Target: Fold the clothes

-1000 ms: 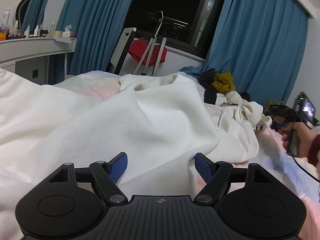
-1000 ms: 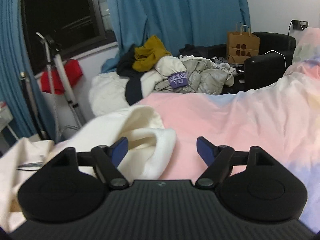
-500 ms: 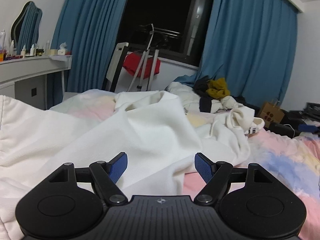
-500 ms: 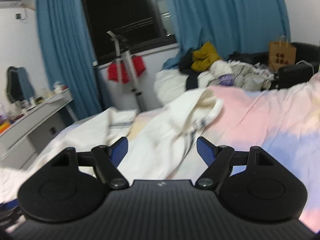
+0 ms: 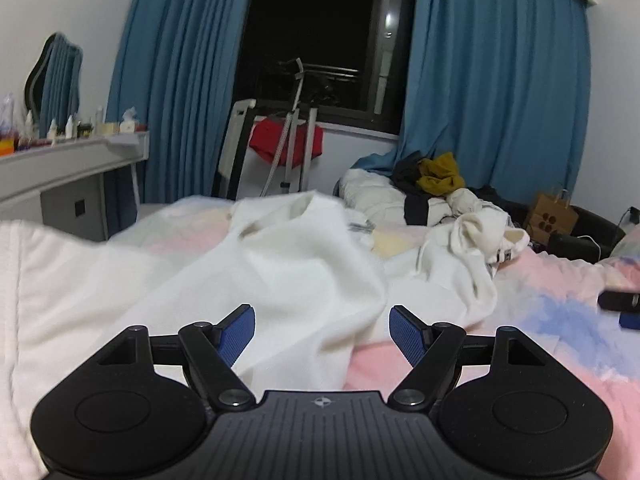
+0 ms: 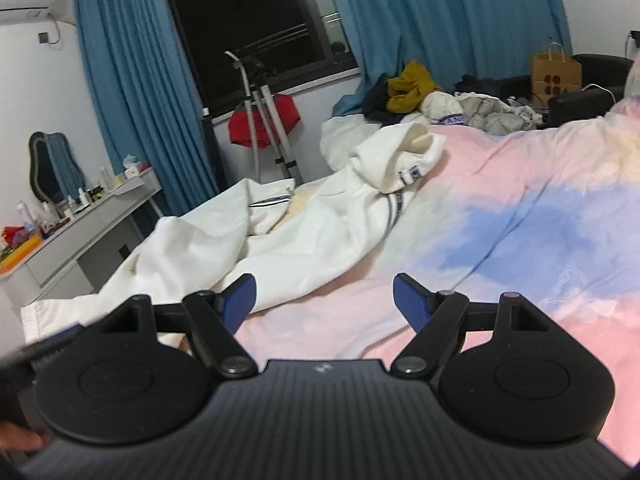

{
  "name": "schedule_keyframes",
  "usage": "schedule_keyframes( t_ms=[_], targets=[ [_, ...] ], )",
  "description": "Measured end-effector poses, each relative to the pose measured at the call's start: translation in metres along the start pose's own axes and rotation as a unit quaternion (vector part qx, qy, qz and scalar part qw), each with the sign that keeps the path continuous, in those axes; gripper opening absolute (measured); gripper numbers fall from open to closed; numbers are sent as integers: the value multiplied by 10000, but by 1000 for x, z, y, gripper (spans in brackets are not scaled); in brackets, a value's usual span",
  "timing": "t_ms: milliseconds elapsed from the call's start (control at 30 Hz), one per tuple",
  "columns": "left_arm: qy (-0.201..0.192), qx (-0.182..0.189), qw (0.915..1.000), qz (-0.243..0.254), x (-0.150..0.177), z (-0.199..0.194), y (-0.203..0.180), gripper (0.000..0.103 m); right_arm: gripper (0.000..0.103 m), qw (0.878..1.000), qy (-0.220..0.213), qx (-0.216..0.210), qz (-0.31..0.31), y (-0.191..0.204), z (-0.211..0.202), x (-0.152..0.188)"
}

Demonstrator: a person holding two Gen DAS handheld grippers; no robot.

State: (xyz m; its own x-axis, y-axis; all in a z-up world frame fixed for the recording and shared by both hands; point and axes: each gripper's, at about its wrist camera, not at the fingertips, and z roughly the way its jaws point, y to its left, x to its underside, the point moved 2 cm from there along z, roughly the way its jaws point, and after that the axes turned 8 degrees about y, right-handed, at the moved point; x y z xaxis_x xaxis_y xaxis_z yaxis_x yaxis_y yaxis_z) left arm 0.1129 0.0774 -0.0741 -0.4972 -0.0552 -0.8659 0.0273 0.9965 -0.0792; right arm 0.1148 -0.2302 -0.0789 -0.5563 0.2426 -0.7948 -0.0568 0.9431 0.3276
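- White cloth, a crumpled hoodie [image 5: 288, 280], is spread across the bed [image 5: 540, 312] (pink and blue sheet).
- Left hand-held gripper [image 5: 322, 322] is held wide apart just above the hoodie; nothing is gripped.
- Right hand-held gripper [image 6: 324, 294] is also spread wide and empty, over the sheet beside the hoodie's edge.
- More clothes [image 6: 412, 88] are piled beyond the bed.

white garment [image 5: 280, 272] blurred at raised fold and cut off at left edge, desk [image 6: 80, 220] bottles too small to tell, dark object [image 5: 620, 304] clipped at right edge
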Motion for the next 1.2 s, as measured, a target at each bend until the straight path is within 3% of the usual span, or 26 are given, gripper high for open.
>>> schedule_keyframes(
  t_ms=[100,267,500,667,767,800,900,1033,1200],
  targets=[
    [-17,-52,9999,99,-37,31,-19,78,77,9996,135,82,252,-17,12,4],
    [231,-363,9990,101,-108,137,-54,78,77,9969,350,155,690,-42,30,8],
    [712,-1332,9885,104,-182,308,-77,76,77,9940,577,327,870,-63,75,11],
    [1410,-1859,9723,-136,-193,402,-55,68,77,9859,950,3,1379,-77,113,20],
    [1621,-2149,9629,-210,-193,440,-43,60,77,9859,889,-39,1420,-81,121,21],
    [1594,-2191,9624,-182,-192,445,-41,55,77,9862,857,-46,1418,-82,122,21],
    [1432,-2184,9653,-59,-192,447,-43,5,76,9867,802,-75,1413,-83,126,22],
    [1047,-1983,9745,116,-204,411,-56,3,77,9878,757,-79,1359,-82,126,21],
    [492,-1320,9891,437,-196,280,-75,3,77,9917,573,-29,1149,-80,116,15]
  ],
)
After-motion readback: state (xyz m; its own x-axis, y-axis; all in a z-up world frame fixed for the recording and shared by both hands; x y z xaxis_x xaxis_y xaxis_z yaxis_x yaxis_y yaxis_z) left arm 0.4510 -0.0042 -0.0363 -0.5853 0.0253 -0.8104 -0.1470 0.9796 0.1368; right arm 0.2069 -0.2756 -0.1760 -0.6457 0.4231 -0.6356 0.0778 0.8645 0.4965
